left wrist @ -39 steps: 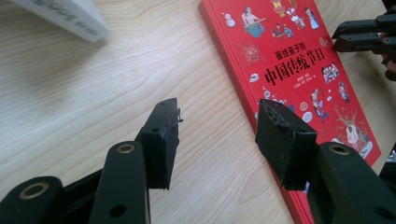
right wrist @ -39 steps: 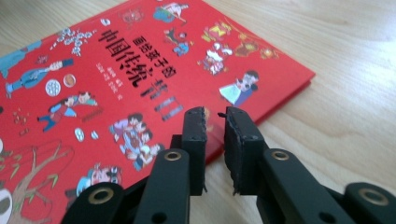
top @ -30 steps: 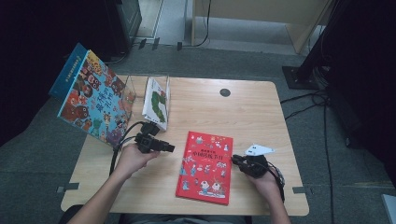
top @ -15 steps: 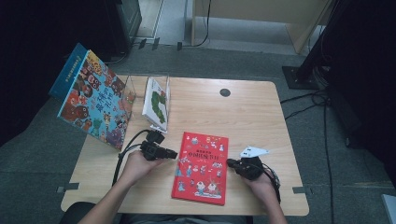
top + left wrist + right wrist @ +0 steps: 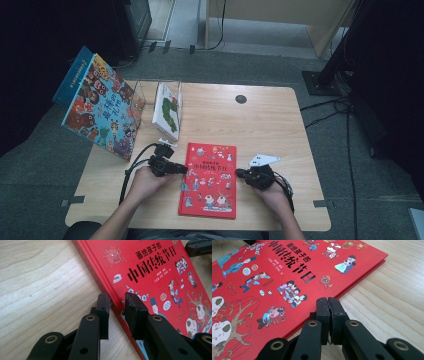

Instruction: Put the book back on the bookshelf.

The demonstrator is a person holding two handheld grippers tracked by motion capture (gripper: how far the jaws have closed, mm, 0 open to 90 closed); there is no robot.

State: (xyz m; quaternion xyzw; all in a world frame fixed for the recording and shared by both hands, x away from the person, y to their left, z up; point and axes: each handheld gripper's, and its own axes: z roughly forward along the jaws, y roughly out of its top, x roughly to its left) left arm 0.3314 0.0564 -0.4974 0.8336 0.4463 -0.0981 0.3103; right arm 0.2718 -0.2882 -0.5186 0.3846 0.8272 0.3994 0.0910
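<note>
Wooden table (image 5: 280, 125) with a red book (image 5: 209, 180) lying flat.
Left gripper (image 5: 117, 303) has its jaws a little apart over the book's edge; right gripper (image 5: 328, 305) is pressed together, holding nothing, beside the other edge.

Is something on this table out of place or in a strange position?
Mostly the colourful book: it leans tilted at the table's left edge, hanging past it. The red book lies flat, slightly askew, undamaged.

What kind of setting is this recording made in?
Probably a lab or studio recording station, not a home: a lone wooden table on grey carpet, cables trailing over the floor, and picture books, among them a red book, laid out as props.
</note>
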